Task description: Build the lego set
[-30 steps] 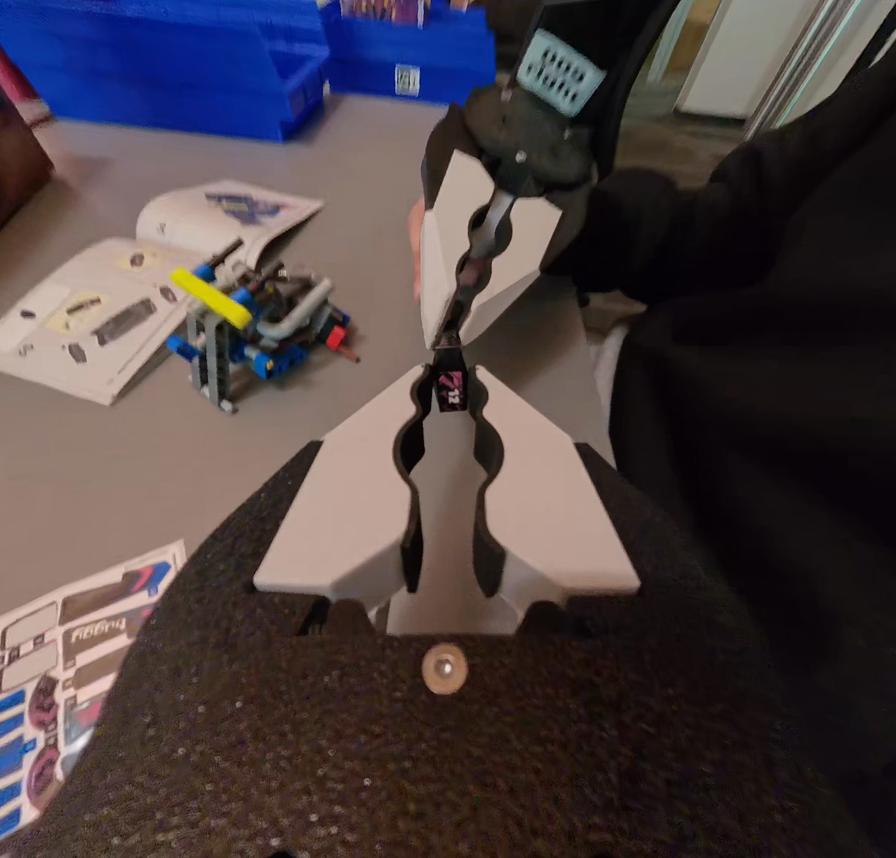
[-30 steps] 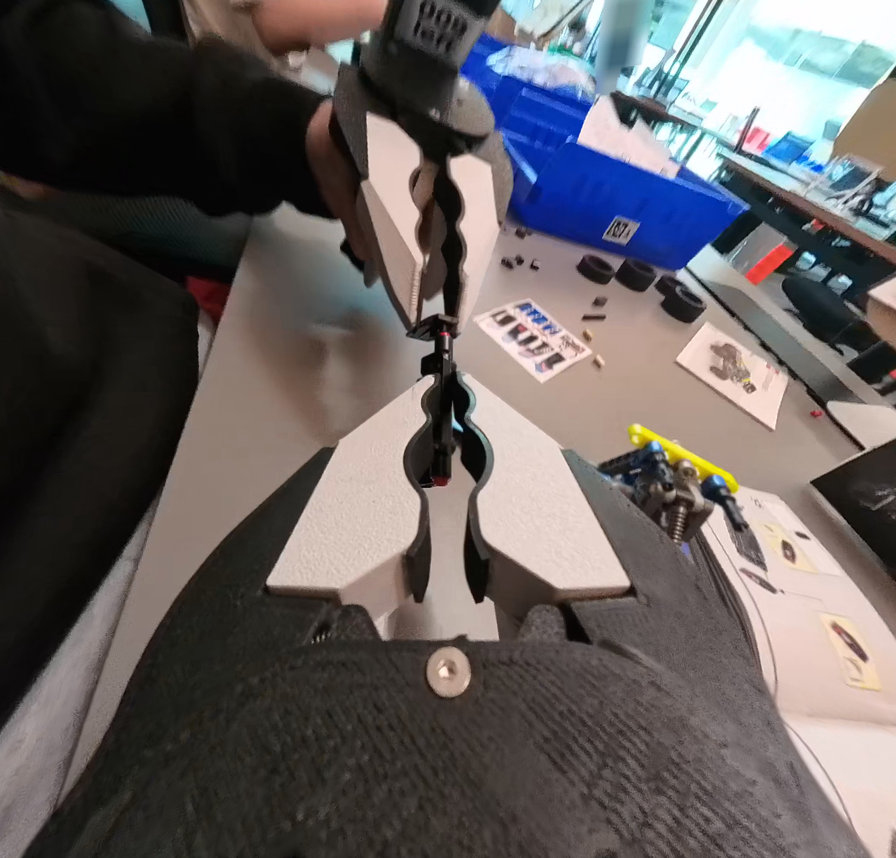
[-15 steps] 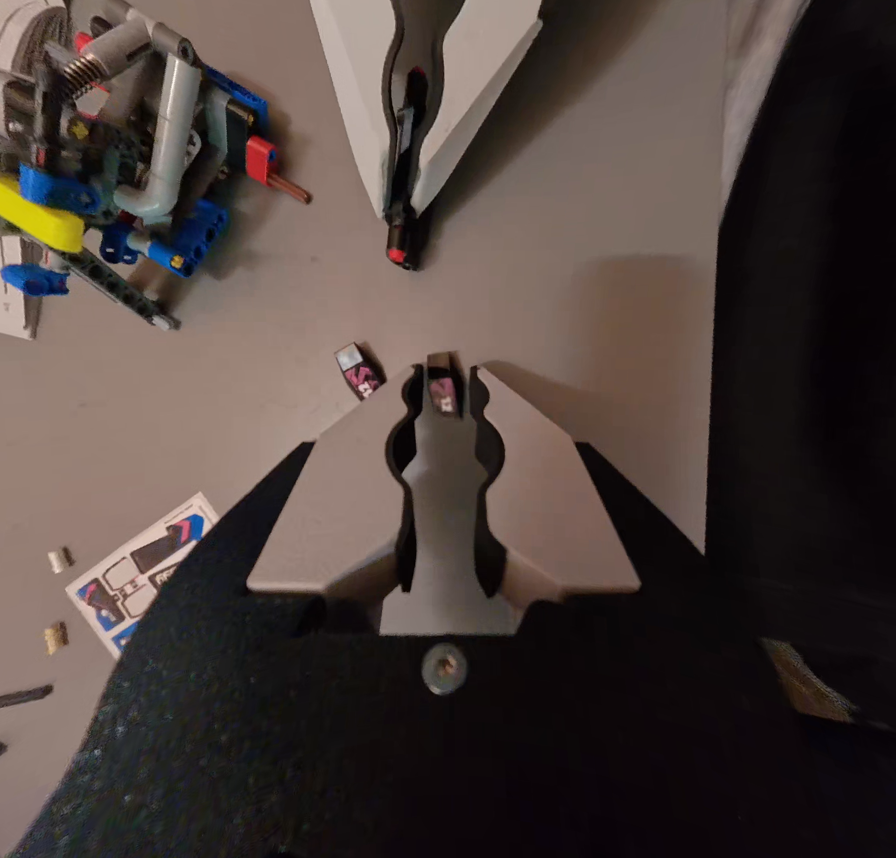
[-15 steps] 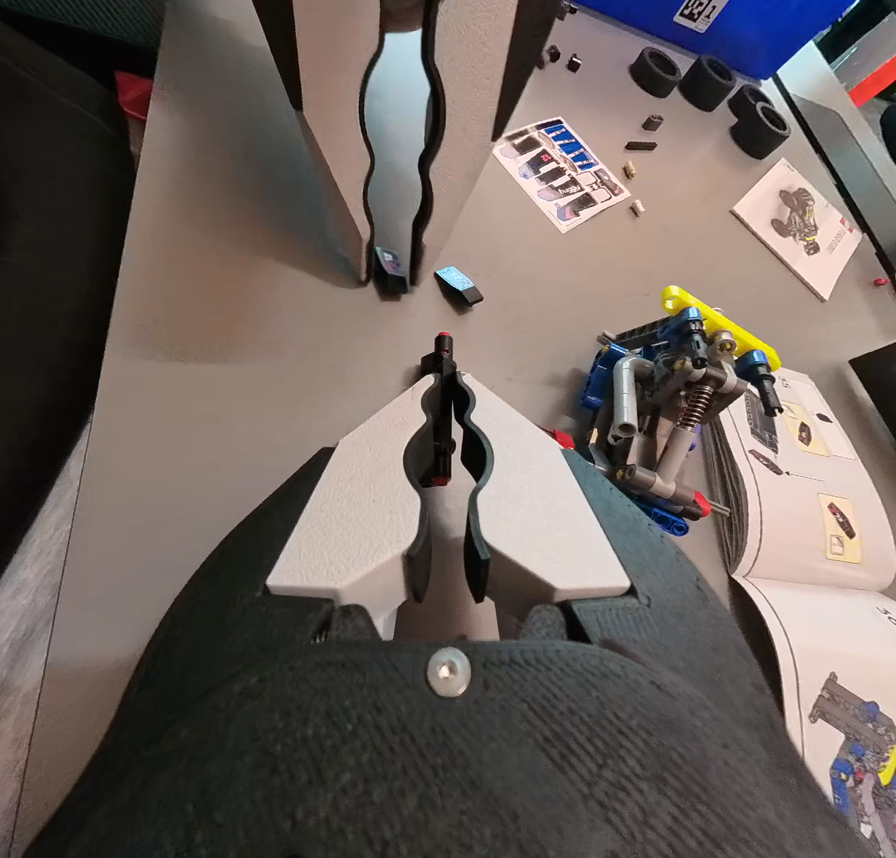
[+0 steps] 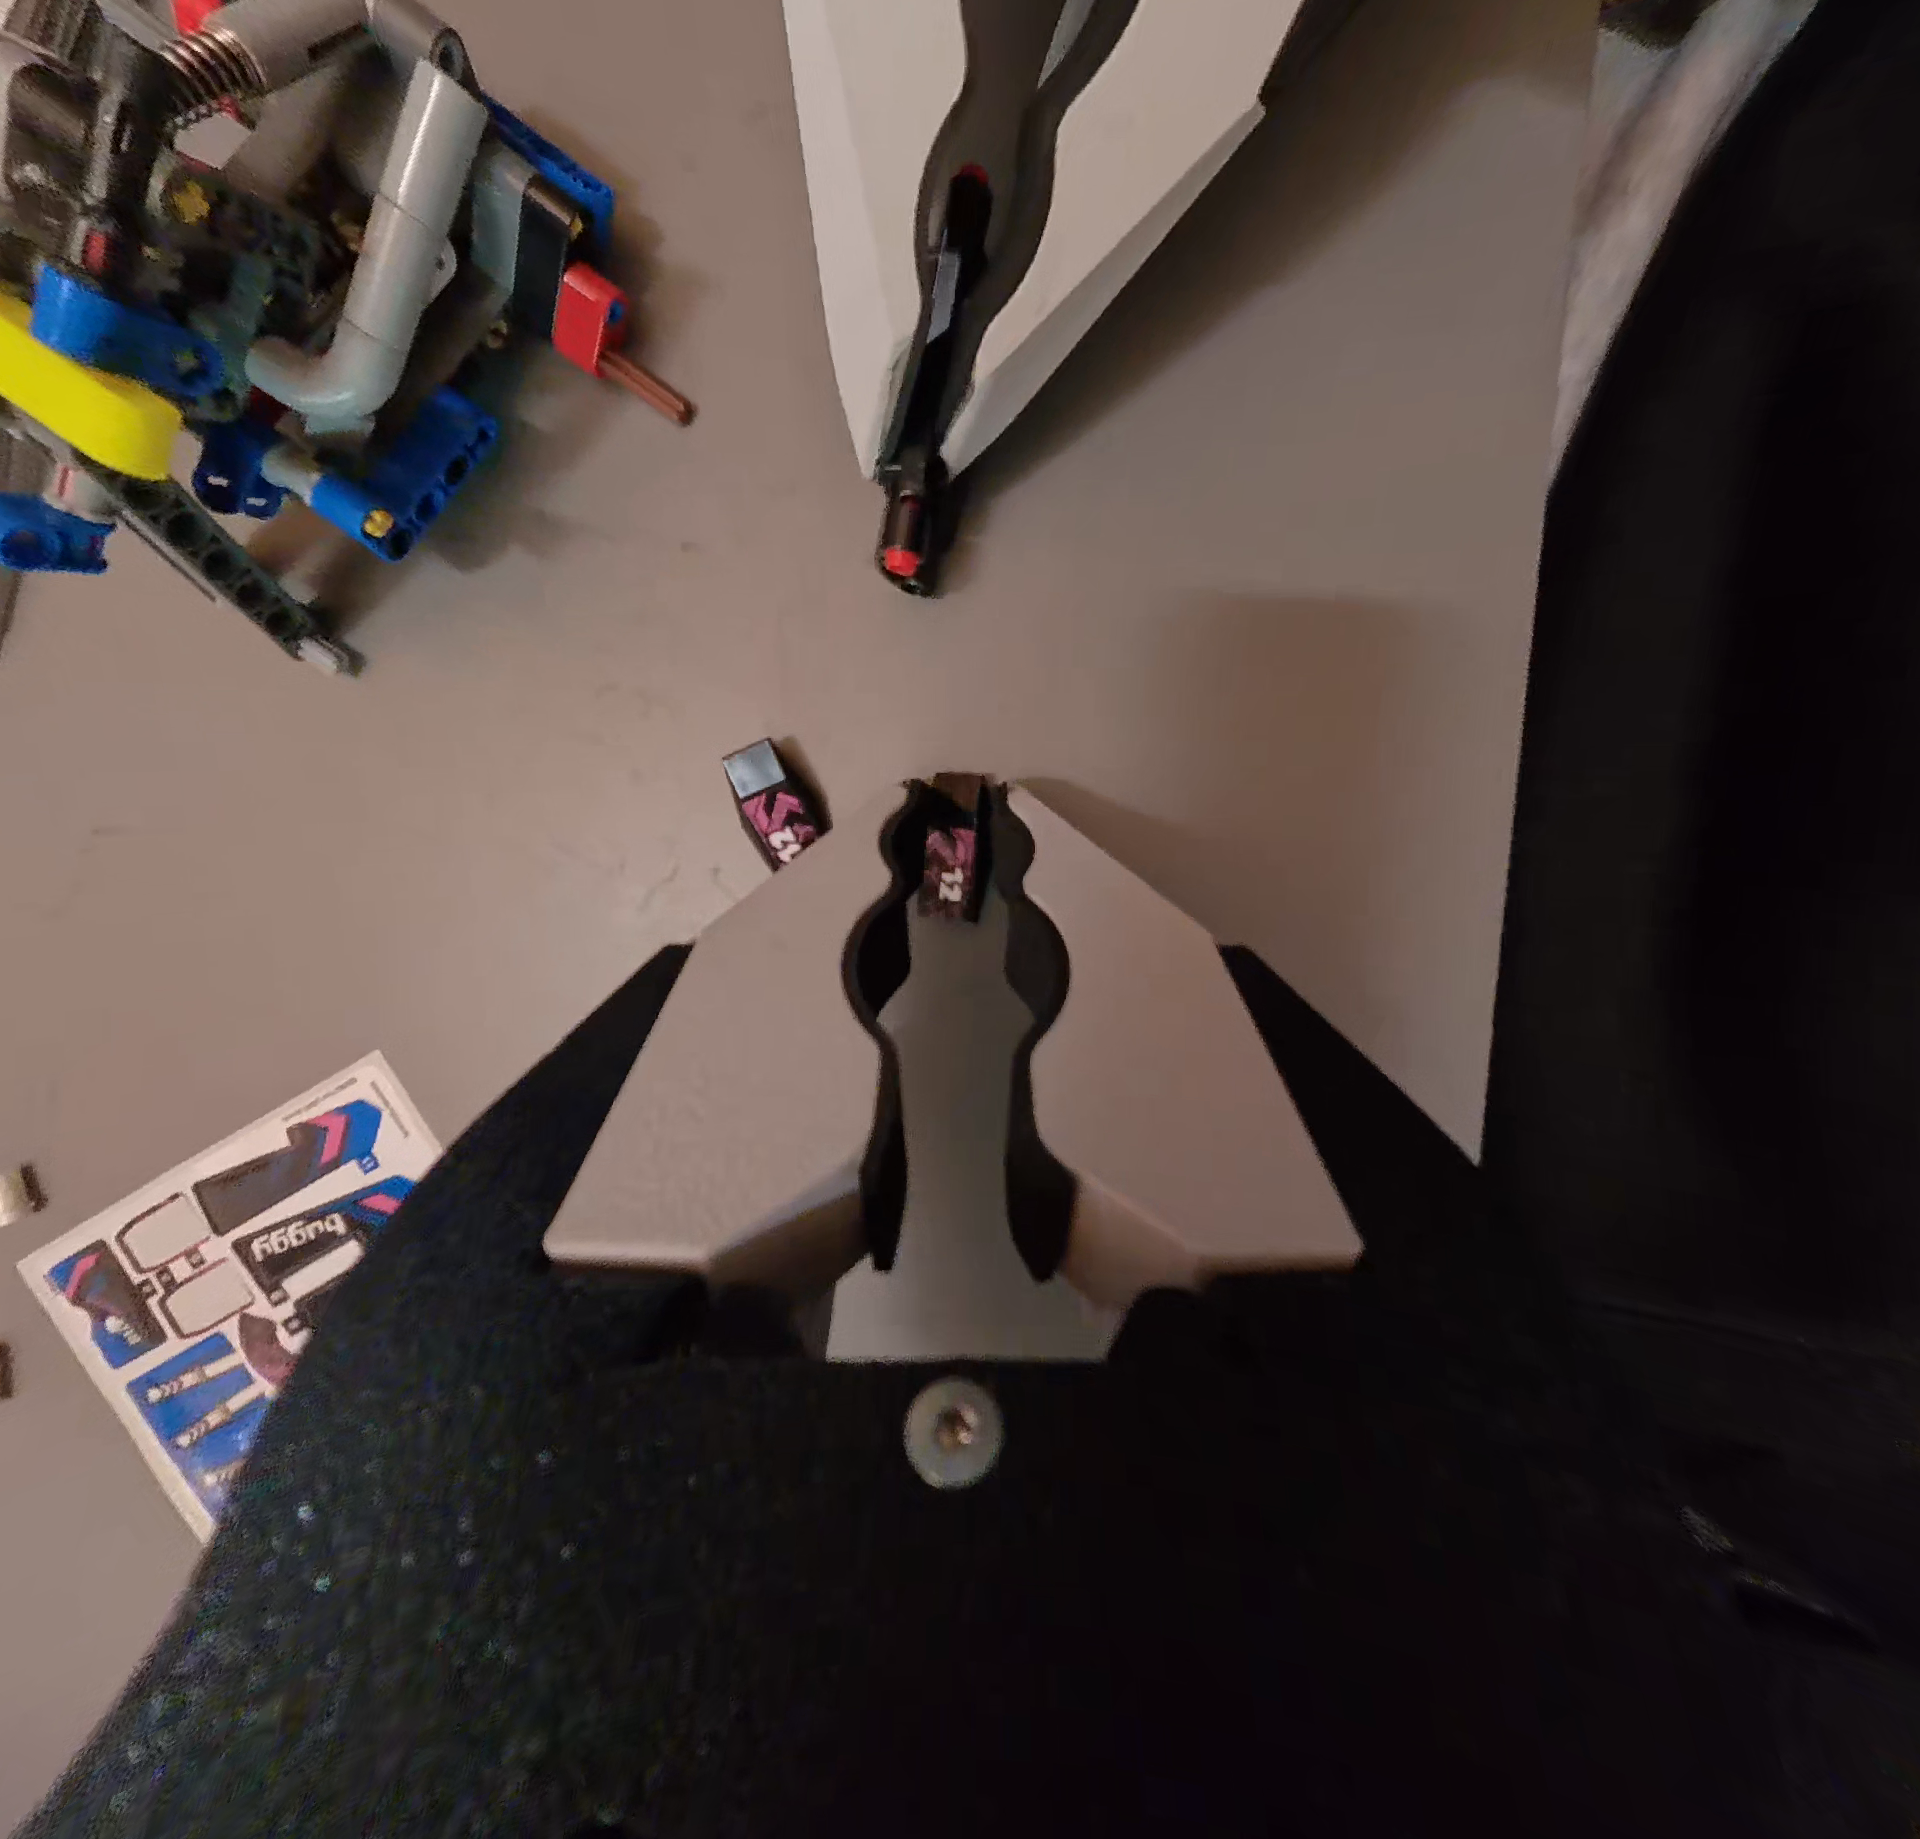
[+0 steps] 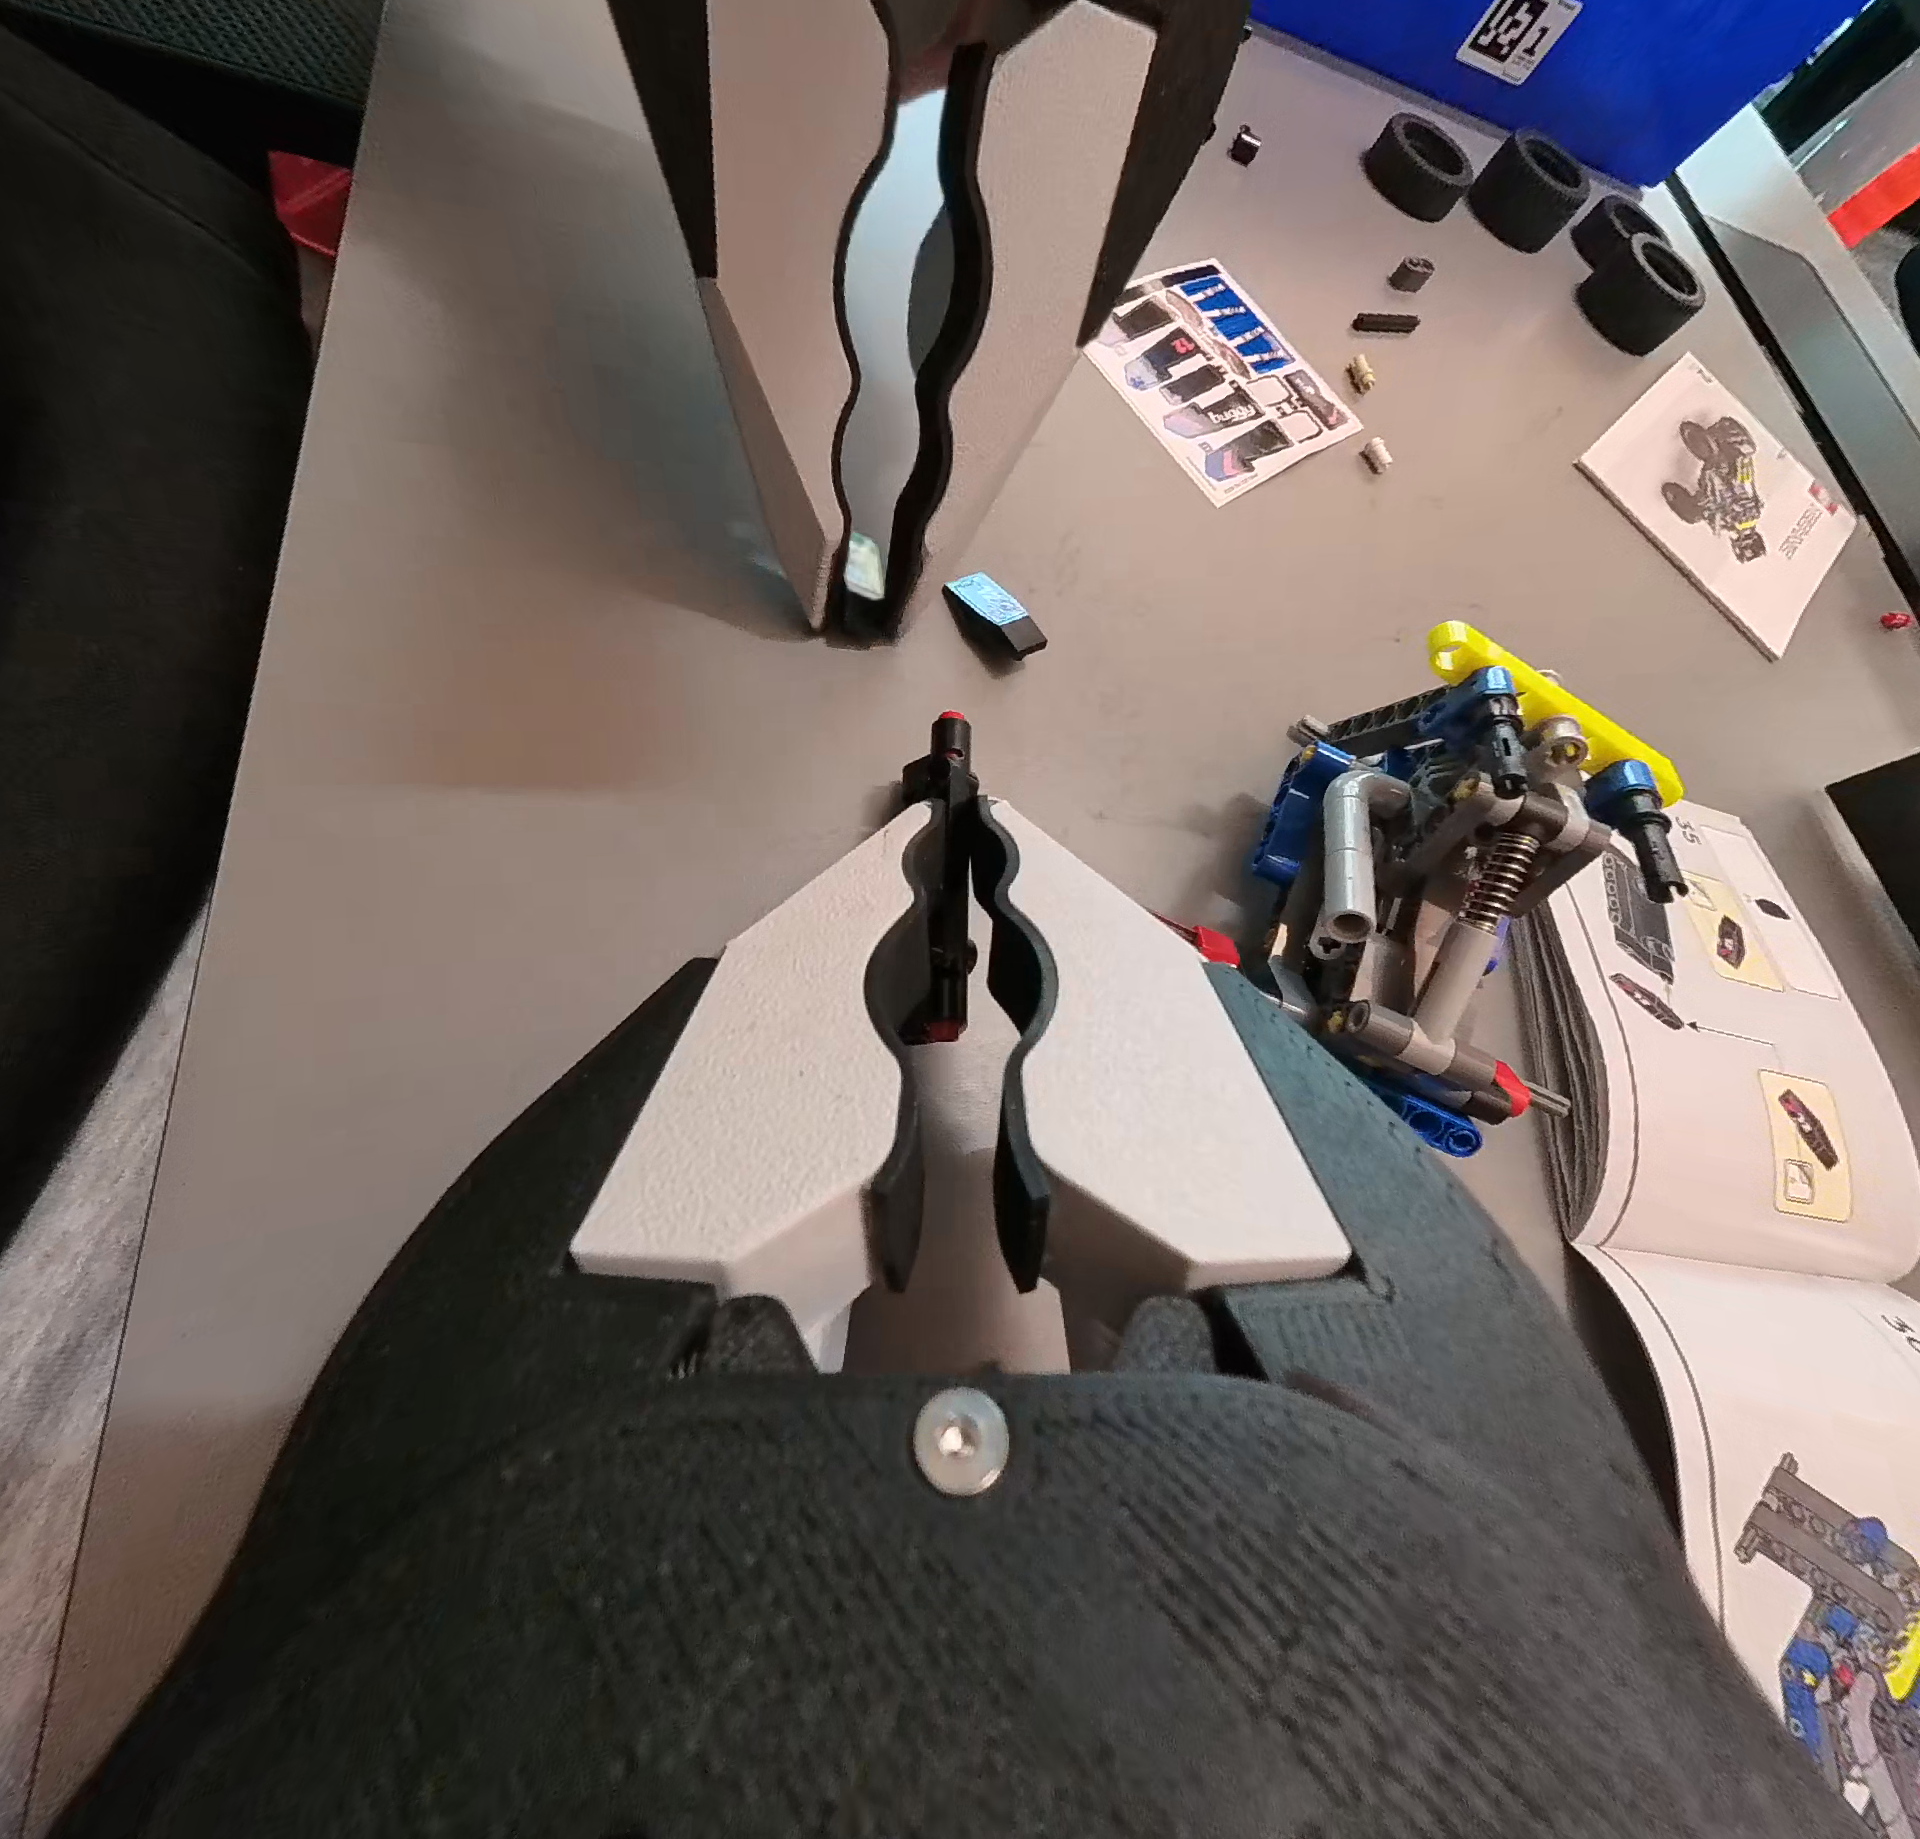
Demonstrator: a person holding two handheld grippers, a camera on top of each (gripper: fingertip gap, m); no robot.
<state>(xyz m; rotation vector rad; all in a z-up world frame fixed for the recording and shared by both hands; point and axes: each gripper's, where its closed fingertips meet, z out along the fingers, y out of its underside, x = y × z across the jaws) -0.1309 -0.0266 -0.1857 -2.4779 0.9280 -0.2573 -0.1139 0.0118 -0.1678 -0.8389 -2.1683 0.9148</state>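
SURFACE: Grey counter [image 5: 520, 854], matte and smooth, seen from above by both wrist cameras; a dark-clothed person sits at its near edge.
LEFT HAND-HELD GRIPPER: The left hand-held gripper [image 5: 956, 787] points down at the counter with its jaws a narrow way apart. Between its tips sits a small black brick with a pink sticker [image 5: 951, 859], standing on edge. The right pad seems to touch it, while a dark gap shows at the left pad, so I cannot tell if it is truly clamped.
NEAR IT: A second small black stickered brick [image 5: 774, 802] lies flat on the counter just left of those tips, apart from them.
RIGHT HAND-HELD GRIPPER: The right hand-held gripper [image 6: 951, 802] is closed on a thin black rod piece with red ends [image 6: 948, 875], which runs lengthwise between the pads and sticks out past the tips, its red end just above the counter.
BETWEEN THEM: The two grippers face each other, tips near but apart.
LEFT OF SCENE: A half-built toy model [image 5: 260, 283] in blue, grey and yellow with a metal spring; nearer, a sticker sheet [image 5: 208, 1270].
FAR SIDE, RIGHT VIEW: Four black tyres [image 6: 1527, 189], a blue bin [image 6: 1662, 2], a folded leaflet [image 6: 1714, 501] and an open instruction booklet [image 6: 1714, 1114].
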